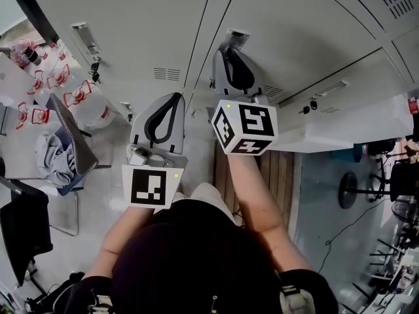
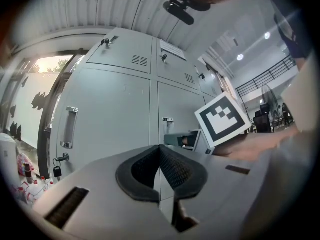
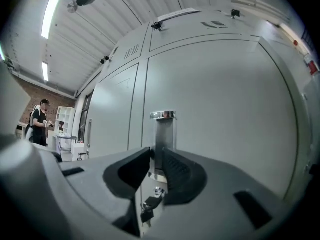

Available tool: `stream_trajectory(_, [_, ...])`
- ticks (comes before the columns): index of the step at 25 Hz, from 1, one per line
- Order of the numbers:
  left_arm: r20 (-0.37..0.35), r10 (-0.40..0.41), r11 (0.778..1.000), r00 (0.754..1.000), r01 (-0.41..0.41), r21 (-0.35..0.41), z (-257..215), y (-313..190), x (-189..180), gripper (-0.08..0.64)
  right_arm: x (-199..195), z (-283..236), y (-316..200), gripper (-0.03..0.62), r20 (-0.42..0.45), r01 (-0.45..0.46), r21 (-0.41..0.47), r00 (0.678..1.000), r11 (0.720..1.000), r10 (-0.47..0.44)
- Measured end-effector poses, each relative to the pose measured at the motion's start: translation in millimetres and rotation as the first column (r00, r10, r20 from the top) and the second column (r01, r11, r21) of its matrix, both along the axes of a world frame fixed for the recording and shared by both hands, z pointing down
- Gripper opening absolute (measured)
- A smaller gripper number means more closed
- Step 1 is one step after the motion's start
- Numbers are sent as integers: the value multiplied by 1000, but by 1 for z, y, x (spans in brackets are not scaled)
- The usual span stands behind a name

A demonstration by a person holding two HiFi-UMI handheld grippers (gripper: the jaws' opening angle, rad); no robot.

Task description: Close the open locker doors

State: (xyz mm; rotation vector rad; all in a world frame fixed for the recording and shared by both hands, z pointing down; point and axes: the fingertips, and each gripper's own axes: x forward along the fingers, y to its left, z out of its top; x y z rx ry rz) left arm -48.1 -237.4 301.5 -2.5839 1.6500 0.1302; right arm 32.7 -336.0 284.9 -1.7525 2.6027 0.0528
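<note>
Chrome handle (image 3: 164, 126) stands in the narrow gap at the tips of the right gripper's (image 3: 156, 156) slightly parted jaws. It is mounted on a grey locker door (image 3: 225, 109) flush with its neighbours. The left gripper (image 2: 160, 154) has its jaws together, empty, and is held short of the lockers.

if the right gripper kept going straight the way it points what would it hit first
Probably the chrome handle, which shows in the gap between the jaws of the right gripper, then the grey locker door behind it; depth is unclear.
</note>
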Motion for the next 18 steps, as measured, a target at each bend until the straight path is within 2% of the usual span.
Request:
stream_trajectory(7, [12,-27,999,1000,27,20,-8,25,9,0,24,1,27,60,34,-26,5,999,1000,26])
stream_trajectory(9, [13,-28,999,1000,28,26,-10,34,19,0,39,0,42,28,33,-33,15,999,999,33])
stream_trajectory(10, [13,-27,999,1000,27,29,-11,39,25,0,48,0,50,2,31,-38,21,999,999,38])
stream_trajectory(18, [20,2,999,1000,-3,42,-21,80,97,0,156,-11,138,0,-20,-125,94,992,988,128])
